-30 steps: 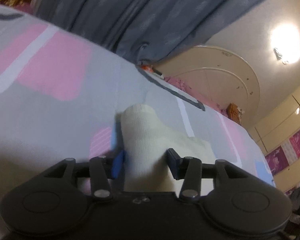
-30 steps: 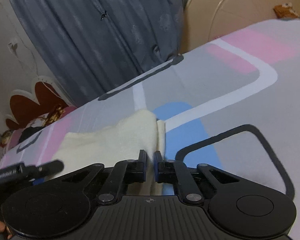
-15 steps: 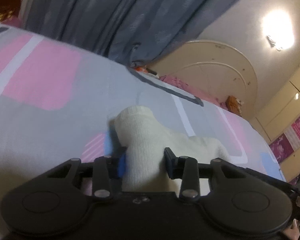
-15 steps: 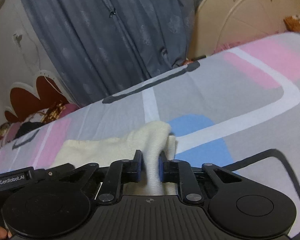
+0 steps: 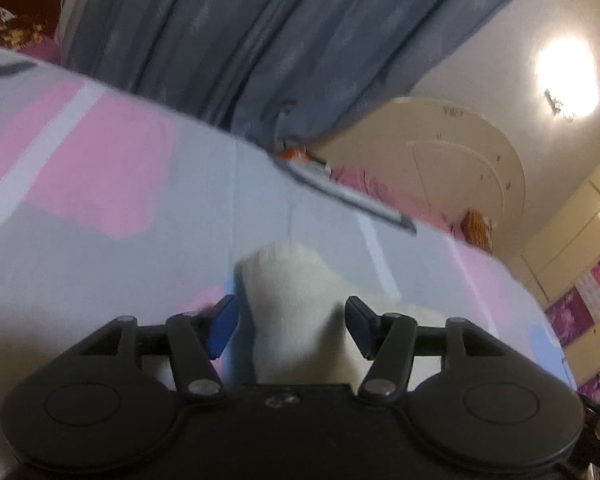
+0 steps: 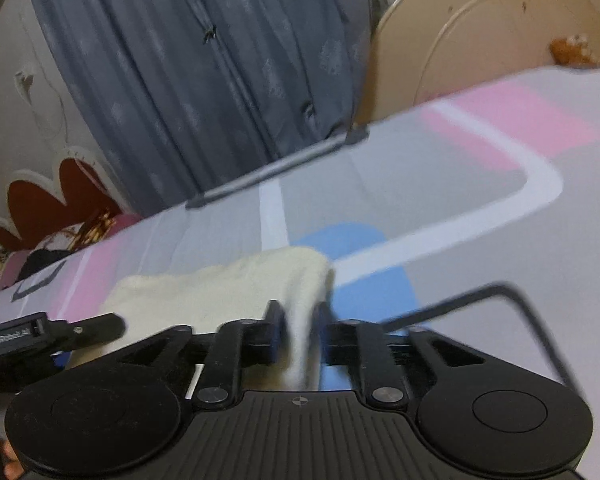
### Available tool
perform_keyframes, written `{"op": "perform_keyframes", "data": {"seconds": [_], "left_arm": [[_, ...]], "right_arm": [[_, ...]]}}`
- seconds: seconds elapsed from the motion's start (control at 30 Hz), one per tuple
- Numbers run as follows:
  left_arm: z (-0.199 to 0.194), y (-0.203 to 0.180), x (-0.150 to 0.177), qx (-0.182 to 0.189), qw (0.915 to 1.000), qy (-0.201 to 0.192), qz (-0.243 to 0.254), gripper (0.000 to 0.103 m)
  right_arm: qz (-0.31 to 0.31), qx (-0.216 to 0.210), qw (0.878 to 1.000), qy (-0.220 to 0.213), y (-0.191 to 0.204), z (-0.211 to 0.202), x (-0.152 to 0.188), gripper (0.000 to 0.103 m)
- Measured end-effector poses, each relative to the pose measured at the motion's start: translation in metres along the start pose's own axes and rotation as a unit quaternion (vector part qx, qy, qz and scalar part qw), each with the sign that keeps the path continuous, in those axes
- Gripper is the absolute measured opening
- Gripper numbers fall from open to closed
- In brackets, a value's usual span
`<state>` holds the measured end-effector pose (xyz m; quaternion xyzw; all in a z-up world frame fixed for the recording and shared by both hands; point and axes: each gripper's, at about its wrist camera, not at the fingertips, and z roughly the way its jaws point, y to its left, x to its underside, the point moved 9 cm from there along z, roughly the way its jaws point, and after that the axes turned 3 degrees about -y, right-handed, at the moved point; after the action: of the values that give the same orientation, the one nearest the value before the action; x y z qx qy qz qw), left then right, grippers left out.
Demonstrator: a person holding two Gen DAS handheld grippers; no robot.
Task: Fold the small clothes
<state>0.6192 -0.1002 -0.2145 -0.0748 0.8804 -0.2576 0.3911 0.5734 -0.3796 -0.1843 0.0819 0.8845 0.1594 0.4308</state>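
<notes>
Your left gripper (image 5: 290,326) has just been opening around the cream garment (image 5: 296,304), pads clear; your right gripper (image 6: 298,334) too, cloth between.

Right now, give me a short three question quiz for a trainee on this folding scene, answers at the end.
1. True or false: the left gripper pinches the cream garment tightly.
2. Which lies beside the garment's right edge: A pink patch, B blue patch, C grey curtain?
3. Fill in: the garment lies on the patterned ____.

Key: 1 false, its jaws have just been opening, the cloth loose between them; 2 B; 3 bedsheet.
</notes>
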Motion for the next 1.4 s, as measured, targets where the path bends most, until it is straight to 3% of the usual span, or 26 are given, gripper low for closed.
{"op": "perform_keyframes", "data": {"seconds": [0.17, 0.27, 0.37, 0.57, 0.8, 1.07, 1.4], "left_arm": [[0.021, 0.011, 0.002, -0.025, 0.9992, 0.027, -0.015, 0.059], [0.026, 0.011, 0.005, -0.032, 0.9992, 0.024, 0.009, 0.06], [0.023, 0.007, 0.003, -0.039, 0.9987, 0.026, 0.022, 0.06], [-0.012, -0.003, 0.005, -0.025, 0.9982, 0.007, 0.054, 0.06], [-0.048, -0.006, 0.036, -0.021, 0.9971, 0.013, 0.072, 0.06], [-0.039, -0.014, 0.055, -0.032, 0.9963, 0.036, 0.072, 0.062], [-0.063, -0.025, 0.063, -0.043, 0.992, 0.035, 0.113, 0.06]], "right_arm": [[-0.034, -0.008, 0.999, -0.003, 0.02, 0.009, -0.011, 0.025], [-0.063, 0.016, 0.997, 0.032, 0.018, 0.028, 0.004, 0.025], [-0.075, 0.027, 0.996, 0.032, 0.013, 0.028, 0.009, 0.024], [-0.067, -0.007, 0.998, 0.017, 0.023, 0.0, 0.002, 0.024], [-0.092, -0.042, 0.995, 0.012, 0.048, -0.038, 0.026, 0.024], [-0.142, 0.008, 0.989, 0.03, 0.044, -0.037, 0.049, 0.024], [-0.147, -0.01, 0.989, 0.026, 0.053, -0.073, 0.055, 0.024]]}}
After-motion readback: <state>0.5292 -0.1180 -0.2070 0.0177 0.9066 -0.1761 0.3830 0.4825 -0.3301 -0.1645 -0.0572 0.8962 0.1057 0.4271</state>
